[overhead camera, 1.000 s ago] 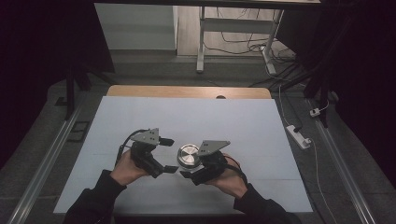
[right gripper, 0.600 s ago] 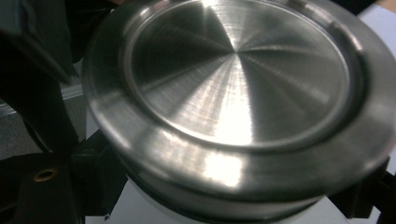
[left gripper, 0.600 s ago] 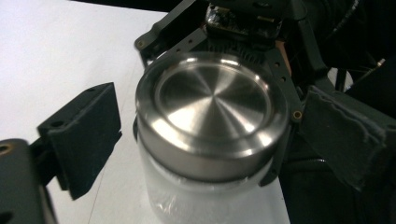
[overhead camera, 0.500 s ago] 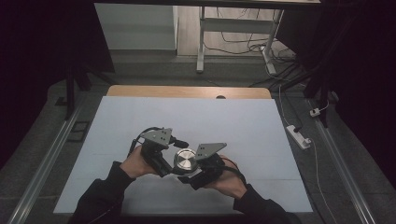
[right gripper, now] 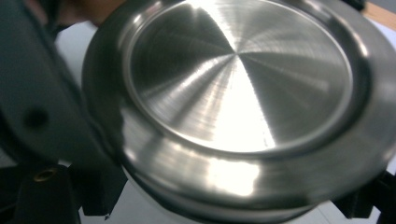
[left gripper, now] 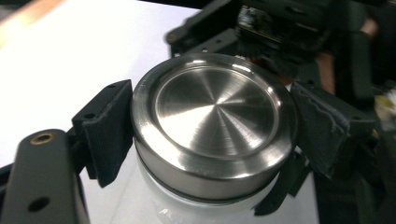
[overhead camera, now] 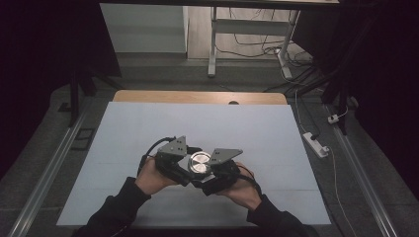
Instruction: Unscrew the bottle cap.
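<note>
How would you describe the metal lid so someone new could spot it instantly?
Start at the pale blue table top, then go to its near middle, where two hands hold black grippers. Between them sits a round brushed-steel lid on a white container; it is the one shiny disc among matte black parts.

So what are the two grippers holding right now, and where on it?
The left gripper has just been closing on the steel lid of a white container, pads at the lid's rim. The right gripper is shut, apparently on the body below; that contact is hidden.
</note>
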The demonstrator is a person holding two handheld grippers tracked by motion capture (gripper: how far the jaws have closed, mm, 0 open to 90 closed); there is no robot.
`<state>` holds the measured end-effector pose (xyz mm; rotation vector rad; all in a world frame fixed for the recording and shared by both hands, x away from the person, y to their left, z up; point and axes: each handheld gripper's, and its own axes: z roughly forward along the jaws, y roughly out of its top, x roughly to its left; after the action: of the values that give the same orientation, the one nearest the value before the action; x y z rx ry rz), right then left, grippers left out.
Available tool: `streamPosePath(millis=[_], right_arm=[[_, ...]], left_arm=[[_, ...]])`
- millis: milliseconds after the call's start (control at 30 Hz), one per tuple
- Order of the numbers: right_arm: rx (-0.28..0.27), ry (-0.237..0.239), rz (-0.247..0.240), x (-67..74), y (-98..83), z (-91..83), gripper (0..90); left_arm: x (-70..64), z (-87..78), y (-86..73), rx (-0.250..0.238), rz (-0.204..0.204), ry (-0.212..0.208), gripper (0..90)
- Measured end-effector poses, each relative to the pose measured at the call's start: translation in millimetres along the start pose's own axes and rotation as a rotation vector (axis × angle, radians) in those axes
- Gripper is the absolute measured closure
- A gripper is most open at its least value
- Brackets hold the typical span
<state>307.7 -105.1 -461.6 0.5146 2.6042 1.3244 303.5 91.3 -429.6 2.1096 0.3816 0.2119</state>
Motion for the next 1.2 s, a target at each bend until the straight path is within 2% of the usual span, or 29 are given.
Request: streamPosePath(millis=[67, 100, 133, 200, 400, 633, 733, 833, 867, 933, 1033, 1200], right_arm=[[-0.004, -0.025, 0.015, -1.7, -0.1, -0.6, 14.8], [-0.004, -0.025, 0.015, -1.7, -0.1, -0.6, 14.8], [-0.006, -0.037, 0.020, -2.2, -0.1, -1.5, 14.8], [-0.012, -0.037, 0.021, -2.2, 0.6, -2.7, 14.8], [-0.027, -0.037, 0.016, -1.6, 3.1, -5.2, 14.8], [-0.033, -0.049, 0.029, -5.8, 2.1, -7.3, 14.8], [-0.040, -0.040, 0.032, -6.4, 2.0, -8.3, 14.8], [-0.044, -0.021, 0.028, -4.6, 2.5, -8.4, 14.8], [-0.045, -0.012, 0.025, -3.6, 2.7, -8.2, 14.8], [-0.047, 0.013, 0.022, -0.8, 3.3, -7.4, 14.8], [-0.048, 0.074, 0.011, 3.7, 4.1, -5.7, 14.8], [-0.033, 0.152, -0.038, 15.4, 6.8, -2.8, 14.9]], left_arm=[[-5.5, 2.4, 3.9, 0.013, -0.006, 0.054, 18.6], [-5.5, 2.4, 3.9, 0.013, -0.006, 0.054, 18.6], [-7.8, 2.9, 6.1, 0.015, -0.005, 0.071, 18.5], [-6.6, 1.1, 6.0, 0.004, -0.013, 0.059, 18.2], [0.6, -6.6, 2.5, -0.038, -0.033, -0.022, 13.5], [9.3, -26.2, -1.4, -0.087, -0.023, -0.107, 18.3], [13.1, -34.8, -1.7, -0.103, -0.025, -0.080, 17.3], [17.3, -40.8, -3.8, -0.124, -0.011, -0.073, 13.5], [18.2, -41.5, -4.5, -0.123, -0.003, -0.086, 12.9], [18.5, -41.1, -5.7, -0.117, 0.028, -0.116, 11.3], [17.9, -37.9, -7.2, -0.095, 0.072, -0.184, 10.1], [15.7, -30.1, -9.3, -0.052, 0.122, -0.272, 13.0]])
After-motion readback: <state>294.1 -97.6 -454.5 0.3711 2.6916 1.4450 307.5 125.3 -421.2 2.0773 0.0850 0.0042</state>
